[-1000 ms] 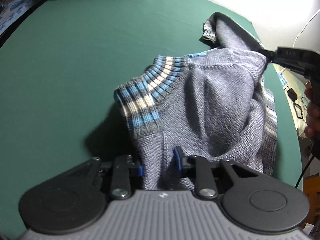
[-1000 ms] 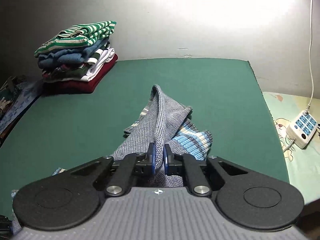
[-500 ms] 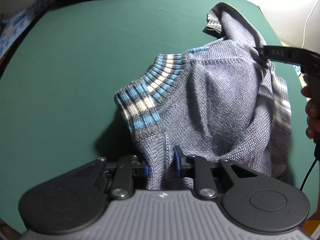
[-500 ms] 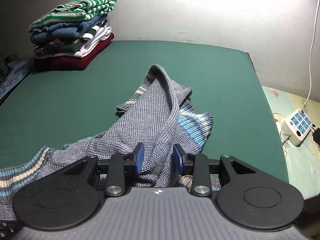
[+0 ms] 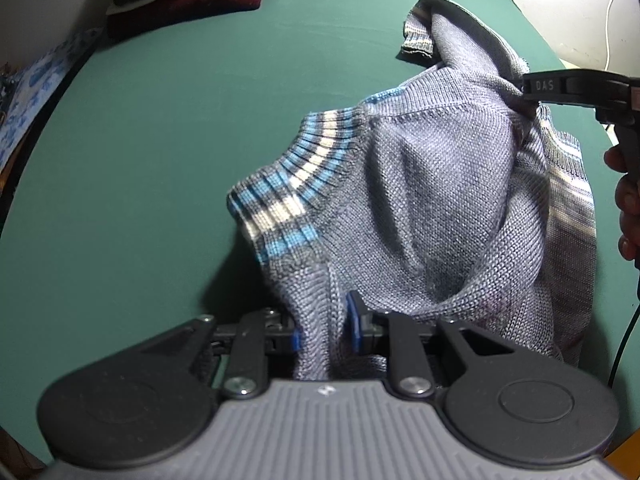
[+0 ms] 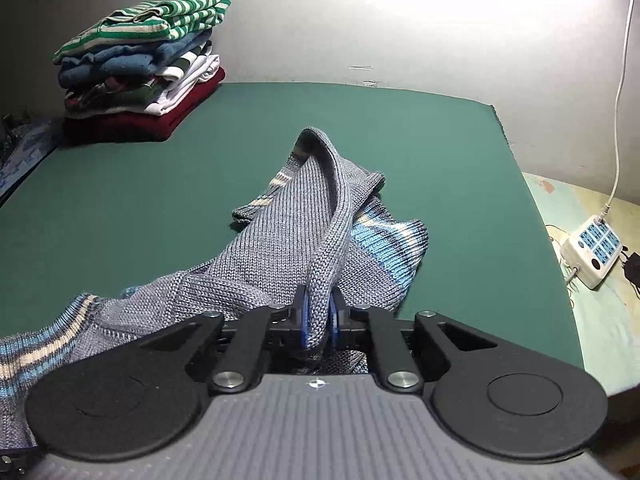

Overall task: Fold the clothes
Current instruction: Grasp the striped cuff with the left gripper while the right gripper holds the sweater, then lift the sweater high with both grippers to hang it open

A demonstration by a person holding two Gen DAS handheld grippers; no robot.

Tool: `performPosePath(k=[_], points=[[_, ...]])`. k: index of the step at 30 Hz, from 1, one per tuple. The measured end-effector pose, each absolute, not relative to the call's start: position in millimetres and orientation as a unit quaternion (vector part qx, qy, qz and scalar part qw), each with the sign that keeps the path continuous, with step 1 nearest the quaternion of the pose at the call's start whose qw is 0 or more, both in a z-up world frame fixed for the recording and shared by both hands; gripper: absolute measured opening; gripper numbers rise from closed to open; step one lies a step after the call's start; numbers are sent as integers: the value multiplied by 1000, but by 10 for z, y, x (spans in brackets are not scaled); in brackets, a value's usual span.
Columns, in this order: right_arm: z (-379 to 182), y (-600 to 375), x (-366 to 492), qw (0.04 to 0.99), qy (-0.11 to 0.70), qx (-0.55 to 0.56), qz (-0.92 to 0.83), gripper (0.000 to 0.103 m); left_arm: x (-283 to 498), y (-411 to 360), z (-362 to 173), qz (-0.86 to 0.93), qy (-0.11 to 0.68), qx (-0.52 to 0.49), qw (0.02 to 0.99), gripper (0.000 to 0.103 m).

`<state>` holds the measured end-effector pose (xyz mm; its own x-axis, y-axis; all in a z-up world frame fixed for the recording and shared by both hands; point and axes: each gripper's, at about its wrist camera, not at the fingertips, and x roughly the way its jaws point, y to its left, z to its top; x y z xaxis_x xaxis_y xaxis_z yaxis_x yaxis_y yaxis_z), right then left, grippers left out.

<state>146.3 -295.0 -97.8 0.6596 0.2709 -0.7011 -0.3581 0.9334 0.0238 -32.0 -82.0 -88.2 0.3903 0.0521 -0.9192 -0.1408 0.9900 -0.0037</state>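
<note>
Your left gripper (image 5: 323,330) has its fingers (image 5: 354,326) clenched on a gathered fold of the grey knit sweater (image 5: 432,208), the fabric bunched between the blue pads and hanging up out of them. Your right gripper (image 6: 318,322) is closing at this moment, and its fingers (image 6: 302,320) already pinch a thick rolled edge of the same sweater between them.

Just beyond your left fingers, the sweater's ribbed band (image 5: 288,196), striped in blue, cream and dark grey, stands raised above the green tabletop (image 5: 160,128). From the left wrist view, your right gripper comes in from the right edge and bites the sweater's upper part, with your hand (image 5: 626,196) on its handle. The garment is stretched between the two grippers, partly lifted and partly resting on the tabletop.

From the right wrist view, the pinched edge runs away from you as a tall loop, and a striped cuff (image 6: 394,242) lies just to its right on the tabletop. A striped section spreads toward the lower left.

Farther off, a stack of folded clothes (image 6: 144,68) sits at the far left corner against the wall (image 6: 360,20), a green-and-white striped piece on top and a dark red one at the bottom. Off the tabletop to the right, a white power strip (image 6: 592,250) lies on a patterned surface, its cord (image 6: 622,80) running up the wall.
</note>
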Motion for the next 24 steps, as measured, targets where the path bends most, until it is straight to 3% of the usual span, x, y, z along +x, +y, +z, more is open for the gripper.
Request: performPosePath(k=[10, 20, 24], points=[[-735, -3065, 1334, 927, 335, -37, 164, 8, -406, -830, -846, 57, 548, -31, 834, 22], [-298, -3081, 963, 949, 265, -45, 163, 7, -577, -612, -801, 32, 531, -44, 846, 8], [-75, -3155, 854, 958, 244, -10, 154, 7, -582, -490, -773, 11, 514, -64, 855, 8]])
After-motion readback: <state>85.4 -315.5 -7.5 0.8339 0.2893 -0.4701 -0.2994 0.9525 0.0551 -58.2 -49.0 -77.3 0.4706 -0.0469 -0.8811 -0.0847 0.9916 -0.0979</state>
